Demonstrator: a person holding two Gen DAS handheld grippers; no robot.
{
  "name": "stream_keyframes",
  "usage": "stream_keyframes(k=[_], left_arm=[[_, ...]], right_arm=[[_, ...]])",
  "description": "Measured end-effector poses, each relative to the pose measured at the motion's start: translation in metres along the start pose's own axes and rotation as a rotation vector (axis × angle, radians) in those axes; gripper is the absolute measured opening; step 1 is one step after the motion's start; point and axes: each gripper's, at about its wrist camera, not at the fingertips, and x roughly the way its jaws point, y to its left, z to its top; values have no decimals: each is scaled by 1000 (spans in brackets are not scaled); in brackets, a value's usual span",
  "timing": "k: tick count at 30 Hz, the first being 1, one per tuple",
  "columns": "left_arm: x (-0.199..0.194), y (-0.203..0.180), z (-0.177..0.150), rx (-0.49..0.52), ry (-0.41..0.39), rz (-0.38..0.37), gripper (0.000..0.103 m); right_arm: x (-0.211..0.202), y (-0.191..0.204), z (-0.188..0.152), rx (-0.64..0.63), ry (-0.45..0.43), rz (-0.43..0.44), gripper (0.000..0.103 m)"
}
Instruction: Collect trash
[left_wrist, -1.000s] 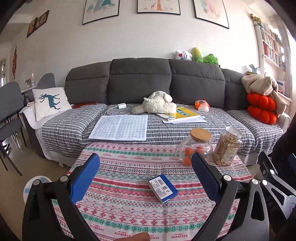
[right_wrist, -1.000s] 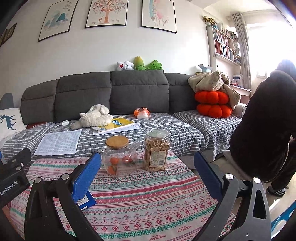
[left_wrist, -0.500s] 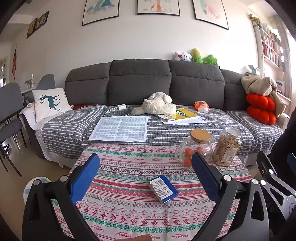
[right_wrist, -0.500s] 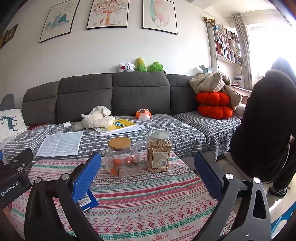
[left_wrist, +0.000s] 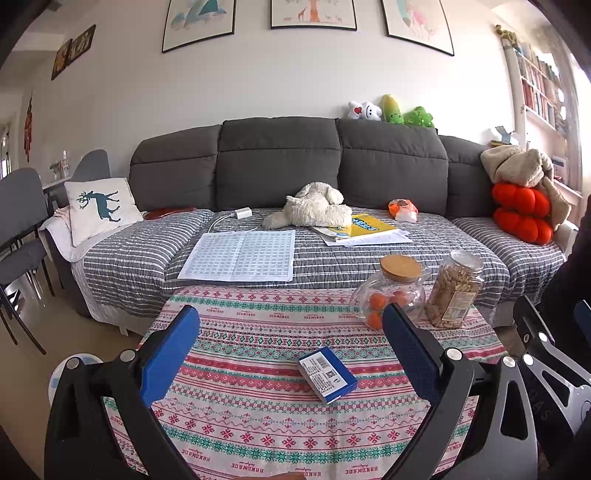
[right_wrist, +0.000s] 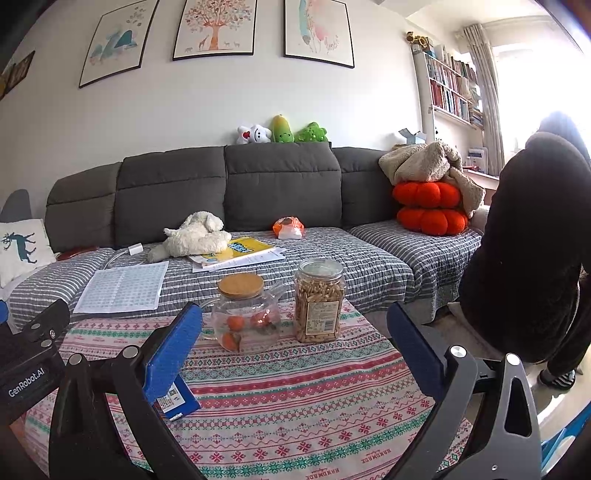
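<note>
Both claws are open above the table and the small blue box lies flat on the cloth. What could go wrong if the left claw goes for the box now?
The blue box lies flat, so the open left claw may pinch the tablecloth too. A tugged cloth could shift the glass pot and the snack jar standing on it.

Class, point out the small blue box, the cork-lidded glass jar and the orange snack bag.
small blue box (left_wrist: 327, 373), left wrist view, printed top face.
cork-lidded glass jar (right_wrist: 241, 285), right wrist view, cork lid.
orange snack bag (left_wrist: 403, 209), left wrist view, bag's middle.
</note>
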Motion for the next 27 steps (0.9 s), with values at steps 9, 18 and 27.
stream_keyframes(k=[9,18,27], left_arm=[[0,-1,0,13,-6,-1,96],[1,-1,-2,3,-15,-34,88],[2,-1,-2,4,-10,-52,90]], right_arm=[[1,2,0,0,1,1,96],[0,1,-1,0,3,1,96],[1,0,-2,4,2,1,96]])
